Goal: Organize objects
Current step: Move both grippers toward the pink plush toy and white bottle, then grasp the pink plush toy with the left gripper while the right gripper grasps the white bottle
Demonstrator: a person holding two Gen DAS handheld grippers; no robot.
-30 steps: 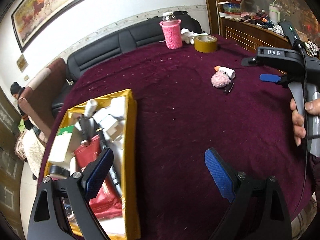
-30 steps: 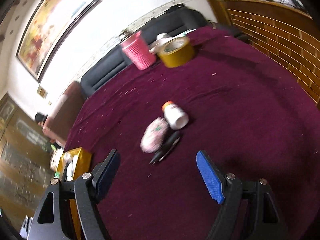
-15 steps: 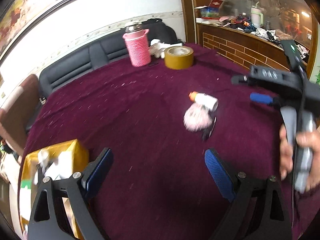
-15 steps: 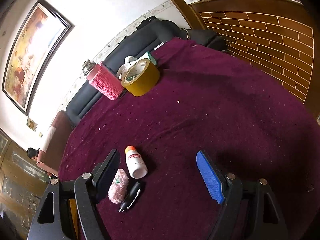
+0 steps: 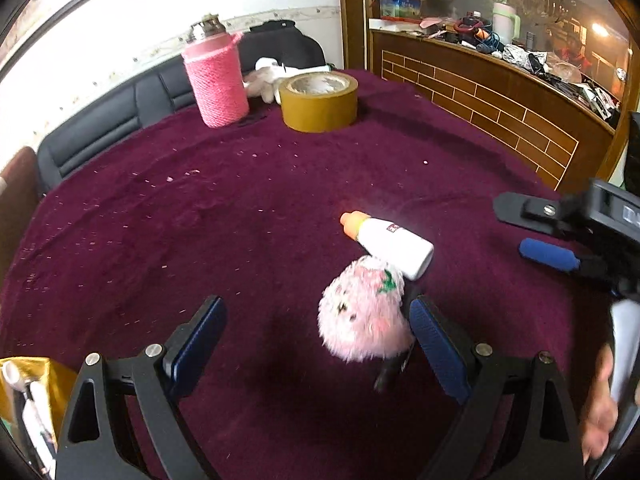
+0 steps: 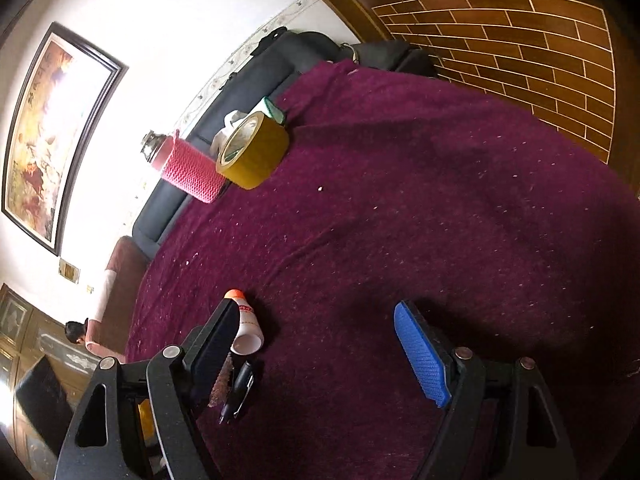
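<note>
Left wrist view, left gripper [image 5: 318, 336] fingers wide apart, pink pompom [image 5: 362, 316] between.

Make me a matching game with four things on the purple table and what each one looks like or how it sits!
Things:
1. white bottle
2. tape roll
3. knitted bottle cover
4. fluffy ball

Descriptions:
A. pale pink and fuzzy, just inside the left gripper's right finger
B. bright pink, standing upright
C. lying on its side, orange cap
D. brownish yellow, lying flat with its hole facing up

Pairs: 1-C, 2-D, 3-B, 4-A
</note>
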